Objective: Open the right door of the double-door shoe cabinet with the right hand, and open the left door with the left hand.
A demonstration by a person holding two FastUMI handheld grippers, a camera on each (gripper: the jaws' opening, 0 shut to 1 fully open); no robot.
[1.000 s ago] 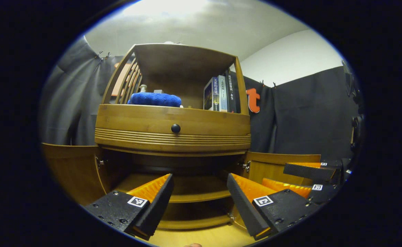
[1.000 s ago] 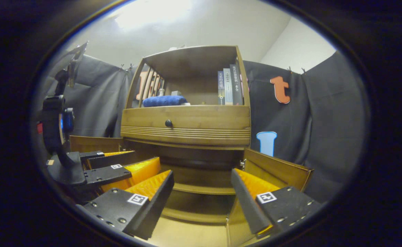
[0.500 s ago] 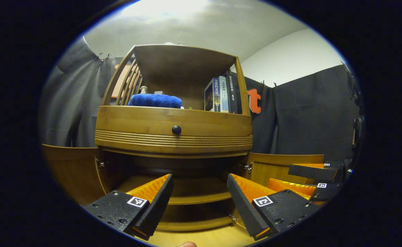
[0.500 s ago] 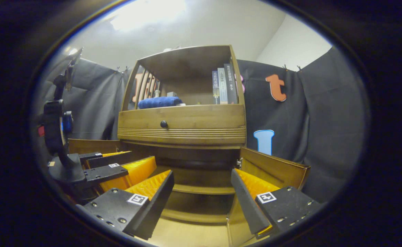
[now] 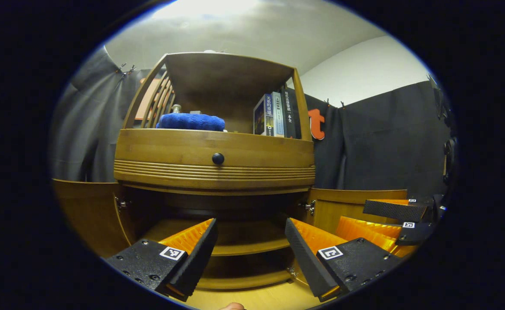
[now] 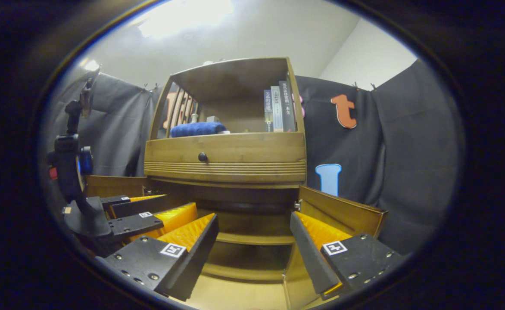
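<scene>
Taken from left to right, the left door (image 5: pixel 91 215) of the shoe cabinet (image 5: pixel 216 161) stands swung wide on its hinge, a flat panel of warm, smooth-grained wood, so the task looks done or nearly so; the likeliest trouble here is a careless pull-back, where the left gripper (image 5: pixel 250 252) could clip the panel edge and knock it part-way shut. Its fingers are spread wide and hold nothing, their ridged wedge faces pointing into the dark lower compartment with its curved wooden shelves (image 5: pixel 239 247). Above them sits the drawer front (image 5: pixel 213 159), bowed outward, cut with fine horizontal grooves and fitted with a small round dark knob (image 5: pixel 218 159); a gripper raised carelessly could bump that overhanging front. On the open top shelf lie a soft, nubbly blue towel (image 5: pixel 191 122) and a row of upright books (image 5: pixel 274 115), which a hard bump to the cabinet might tip. Farther right, the right door (image 6: pixel 343 213) hangs open at an angle, less wide than its partner as far as the right gripper view tells, so it may drift back if its hinge is loose. The right gripper (image 6: pixel 254 254) is just in front of it, fingers likewise wide apart and empty, close enough that a sideways move could catch the door's edge.
</scene>
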